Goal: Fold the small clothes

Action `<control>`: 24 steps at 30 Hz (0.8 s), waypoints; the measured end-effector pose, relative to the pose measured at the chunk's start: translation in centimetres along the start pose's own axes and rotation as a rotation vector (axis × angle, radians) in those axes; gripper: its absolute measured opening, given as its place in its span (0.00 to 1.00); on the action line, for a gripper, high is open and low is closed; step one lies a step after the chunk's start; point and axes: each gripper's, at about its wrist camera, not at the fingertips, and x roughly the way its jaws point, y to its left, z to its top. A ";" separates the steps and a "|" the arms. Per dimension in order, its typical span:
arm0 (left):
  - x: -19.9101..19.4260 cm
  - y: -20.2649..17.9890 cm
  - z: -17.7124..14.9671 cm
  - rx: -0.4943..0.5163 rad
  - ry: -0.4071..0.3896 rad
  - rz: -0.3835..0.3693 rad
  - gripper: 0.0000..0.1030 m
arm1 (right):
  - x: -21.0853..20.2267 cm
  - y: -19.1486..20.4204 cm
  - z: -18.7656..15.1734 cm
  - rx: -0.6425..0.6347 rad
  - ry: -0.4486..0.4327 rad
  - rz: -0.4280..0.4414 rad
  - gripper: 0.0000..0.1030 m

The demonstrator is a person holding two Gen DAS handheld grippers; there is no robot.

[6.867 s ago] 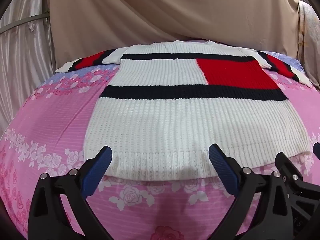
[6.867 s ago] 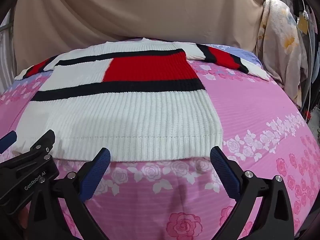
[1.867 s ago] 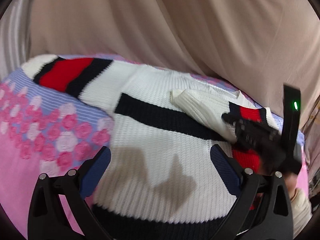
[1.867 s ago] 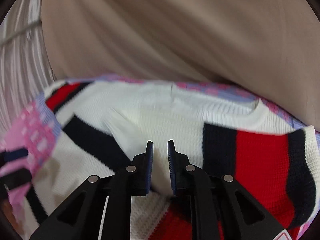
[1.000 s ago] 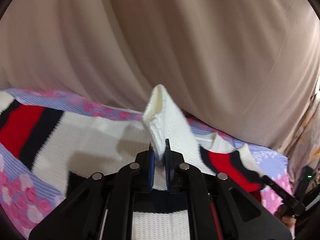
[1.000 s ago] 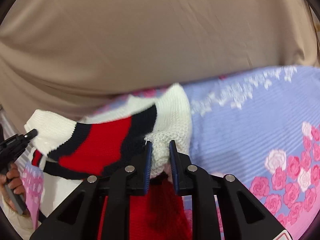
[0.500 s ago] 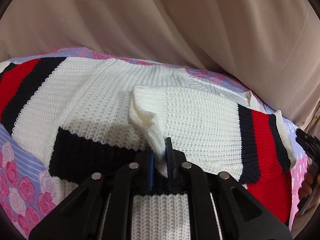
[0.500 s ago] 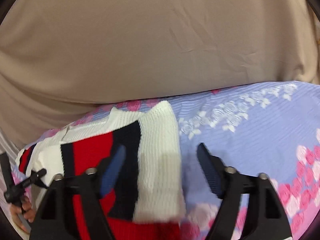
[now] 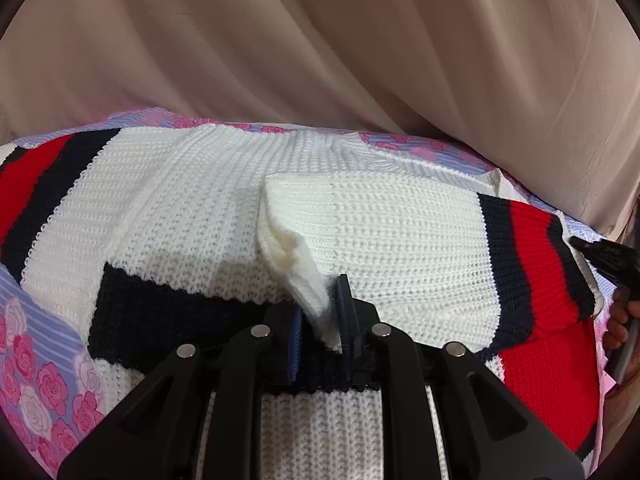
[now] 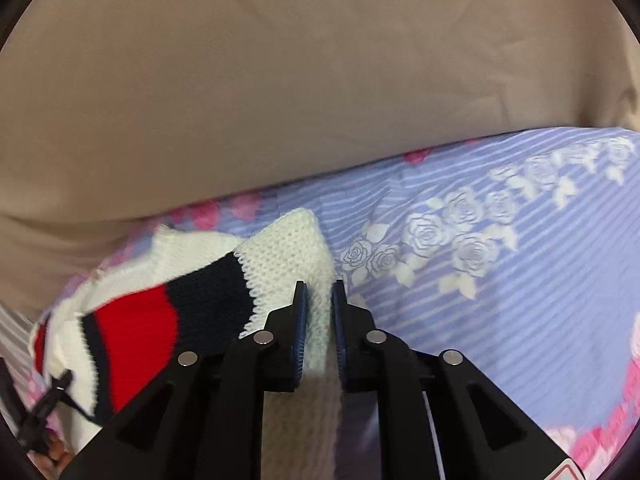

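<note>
Floral bedsheet (image 9: 24, 344), sleeve-folded striped sweater (image 9: 192, 216)

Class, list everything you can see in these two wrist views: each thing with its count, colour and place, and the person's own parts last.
sweater: one, white knit with navy and red stripes, spread on the bed.
folded sleeve: one, white with a navy and red band, laid across the sweater's body, its cuff end between the left fingers.
bedsheet: one, lilac and pink with a rose print, under the sweater.
curtain: one, beige, hanging behind the bed.
left gripper: one, black with blue pads, jaws just easing open, white knit between them.
right gripper: one, black with blue pads, jaws just closed on the sweater's white edge.
hand: one, at the right edge of the left view, mostly hidden.
</note>
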 end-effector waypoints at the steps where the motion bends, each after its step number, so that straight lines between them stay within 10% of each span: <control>1: 0.0 0.2 0.0 -0.009 -0.001 -0.011 0.15 | -2.0 0.1 -0.3 -0.008 -0.038 0.023 0.13; 8: -0.3 0.4 -0.6 -0.018 -0.009 -0.021 0.16 | -6.6 0.8 -6.7 -0.121 0.020 0.065 0.47; 15: -0.2 0.9 -0.9 -0.036 -0.009 -0.043 0.19 | -5.6 1.0 -9.1 -0.091 0.021 0.033 0.16; 24: 0.2 -0.1 -1.1 0.017 -0.005 -0.005 0.23 | -6.4 1.1 -8.2 -0.117 0.004 0.040 0.25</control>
